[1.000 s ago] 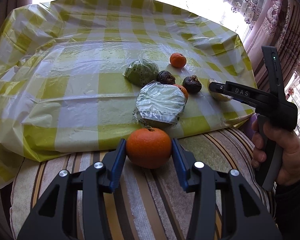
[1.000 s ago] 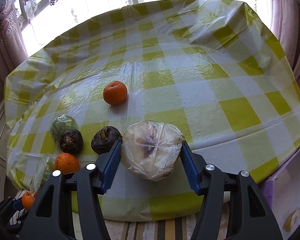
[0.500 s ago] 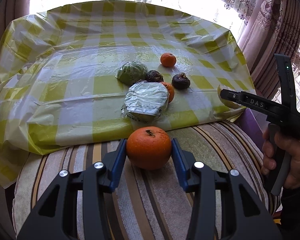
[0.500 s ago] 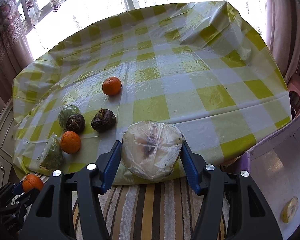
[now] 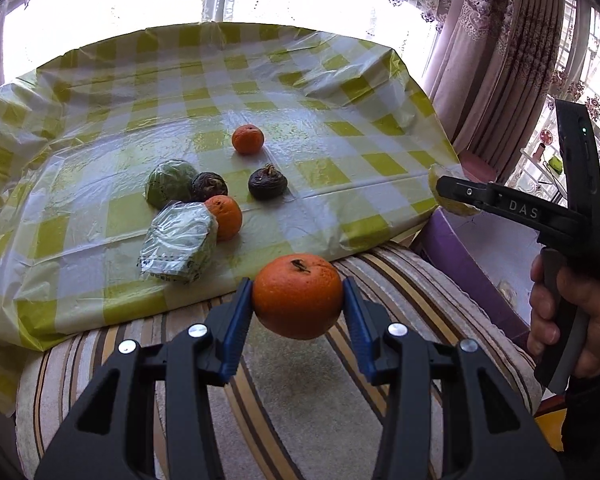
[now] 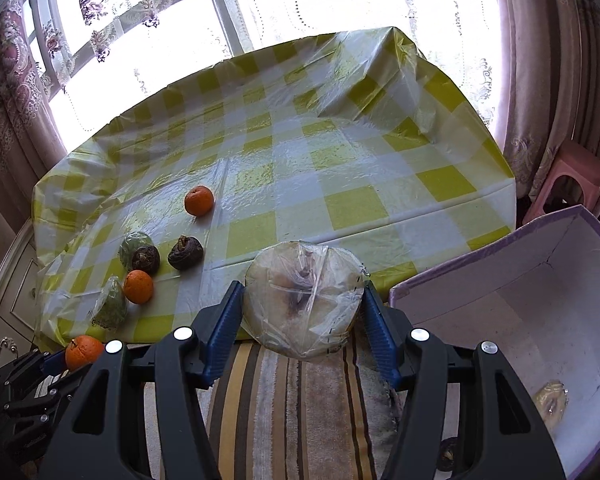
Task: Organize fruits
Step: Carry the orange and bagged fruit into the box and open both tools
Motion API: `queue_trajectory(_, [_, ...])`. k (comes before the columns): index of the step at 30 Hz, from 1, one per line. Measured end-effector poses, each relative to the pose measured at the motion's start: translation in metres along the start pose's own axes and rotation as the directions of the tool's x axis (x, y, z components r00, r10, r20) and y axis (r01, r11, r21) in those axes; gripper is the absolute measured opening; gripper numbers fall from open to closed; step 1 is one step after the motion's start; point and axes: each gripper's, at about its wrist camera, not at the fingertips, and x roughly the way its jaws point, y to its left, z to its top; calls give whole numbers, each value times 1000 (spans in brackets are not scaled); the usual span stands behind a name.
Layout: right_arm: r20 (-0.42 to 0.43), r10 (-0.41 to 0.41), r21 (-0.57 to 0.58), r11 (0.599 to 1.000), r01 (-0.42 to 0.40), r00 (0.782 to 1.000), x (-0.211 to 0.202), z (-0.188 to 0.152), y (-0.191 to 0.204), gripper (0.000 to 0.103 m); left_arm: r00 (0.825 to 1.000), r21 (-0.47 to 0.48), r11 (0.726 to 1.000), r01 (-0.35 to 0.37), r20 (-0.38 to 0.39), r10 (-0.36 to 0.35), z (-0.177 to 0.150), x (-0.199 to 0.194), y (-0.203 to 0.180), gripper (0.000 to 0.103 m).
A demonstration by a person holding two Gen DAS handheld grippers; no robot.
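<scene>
My left gripper (image 5: 298,312) is shut on an orange (image 5: 298,296) and holds it above the striped cushion, off the table's front edge. My right gripper (image 6: 302,320) is shut on a pale fruit wrapped in clear plastic (image 6: 304,300), held over the cushion beside the purple box (image 6: 480,268). On the checked tablecloth (image 5: 340,92) lie two oranges (image 5: 248,139) (image 5: 224,216), two dark brown fruits (image 5: 267,181) (image 5: 209,186), a round green wrapped fruit (image 5: 168,184) and a green fruit in a plastic bag (image 5: 178,246).
The purple box, white inside (image 6: 540,320), stands right of the cushion and holds a small wrapped fruit (image 6: 550,400). The striped cushion (image 5: 308,420) lies in front of the table. A pink stool (image 6: 568,176) and curtains (image 5: 500,60) are at the right.
Both grippers have pulled back from the table and swung to the right with their fruits. The purple box has come into the right wrist view.
</scene>
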Motion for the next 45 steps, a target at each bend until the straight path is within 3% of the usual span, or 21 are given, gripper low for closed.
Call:
queue_trajectory(13, [-1, -174, 187, 967, 172, 985, -10, -1, -108, 58, 992, 209, 970, 126, -36, -121, 31, 51, -104, 45])
queue_trajectory(19, [-42, -245, 274, 930, 247, 969, -1, -4, -146, 58, 979, 302, 931, 203, -77, -189, 44, 82, -159, 45])
queue_trajectory(25, [-95, -299, 363, 878, 313, 949, 9, -6, -180, 58, 956, 394, 873, 287, -171, -237, 48, 124, -209, 45])
queue_trajectory(37, [-264, -307, 518, 754, 403, 914, 43, -31, -224, 58, 916, 512, 805, 301, -391, -93, 38, 213, -267, 45])
queue_trajectory(42, [-329, -268, 549, 726, 414, 906, 57, -41, -233, 57, 897, 535, 798, 278, -441, -18, 32, 236, -277, 45])
queue_trajectory(45, [-365, -241, 556, 719, 418, 900, 66, -44, -235, 57, 897, 542, 803, 246, -441, 23, 34, 242, -278, 45])
